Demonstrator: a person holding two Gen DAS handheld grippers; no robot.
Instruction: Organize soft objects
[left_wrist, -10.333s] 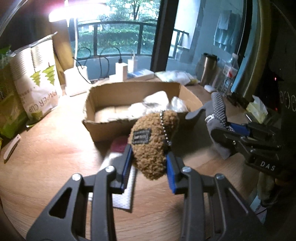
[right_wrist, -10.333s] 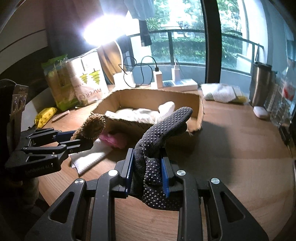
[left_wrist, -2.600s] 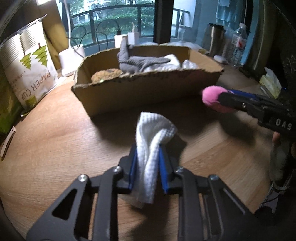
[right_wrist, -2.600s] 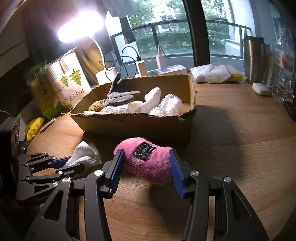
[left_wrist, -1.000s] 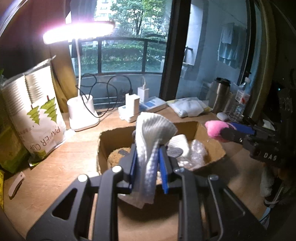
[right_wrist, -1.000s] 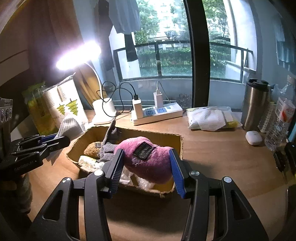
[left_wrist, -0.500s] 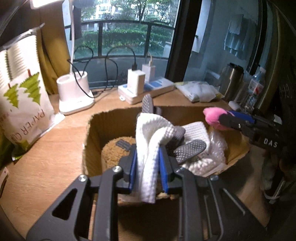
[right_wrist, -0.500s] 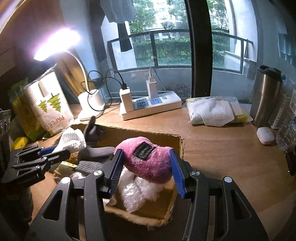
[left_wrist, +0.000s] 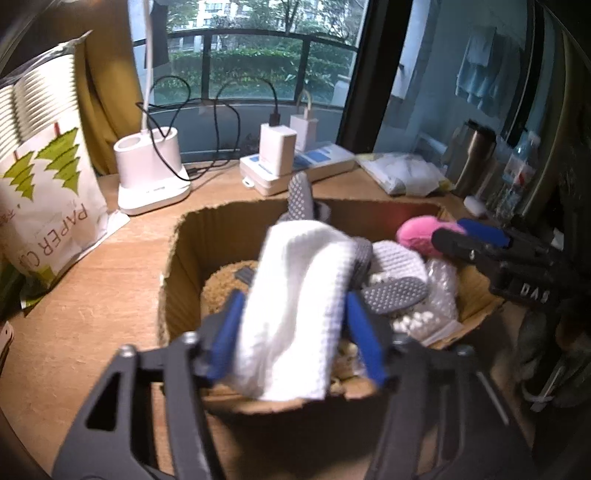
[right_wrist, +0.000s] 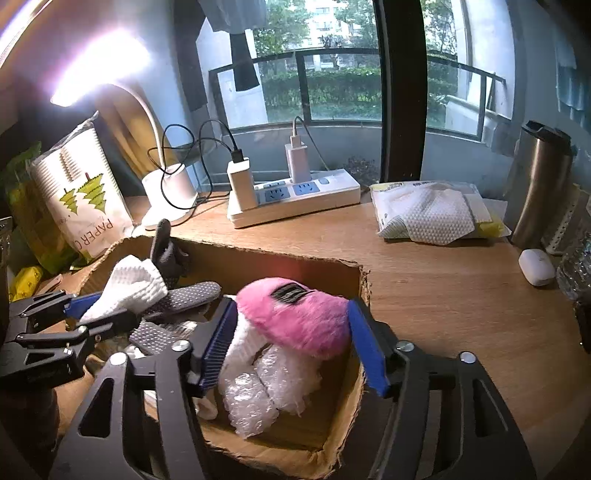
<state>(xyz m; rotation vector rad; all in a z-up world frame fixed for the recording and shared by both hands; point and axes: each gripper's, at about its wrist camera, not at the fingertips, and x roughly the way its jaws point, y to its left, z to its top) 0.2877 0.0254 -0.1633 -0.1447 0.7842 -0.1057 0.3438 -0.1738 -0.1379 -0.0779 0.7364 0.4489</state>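
Note:
A cardboard box (left_wrist: 173, 266) (right_wrist: 354, 373) holds a brown plush (left_wrist: 225, 284), grey dotted gloves (left_wrist: 395, 293) (right_wrist: 184, 295) and bubble wrap (right_wrist: 269, 384). My left gripper (left_wrist: 295, 332) is over the box with its jaws spread, and a white cloth (left_wrist: 299, 310) hangs loose between them. My right gripper (right_wrist: 291, 343) is over the box's right end with its jaws spread wide; a pink plush (right_wrist: 295, 317) lies between them, no longer squeezed. It also shows in the left wrist view (left_wrist: 421, 234).
A paper cup bag (left_wrist: 40, 184) stands left of the box. A lamp base (left_wrist: 147, 177), a power strip with chargers (right_wrist: 295, 195), a pack of wipes (right_wrist: 432, 218), a steel tumbler (right_wrist: 539, 184) and a white earbud case (right_wrist: 535, 266) lie behind and to the right.
Both grippers have lowered into the box and their jaws have spread. The white cloth and the pink plush are released between the jaws.

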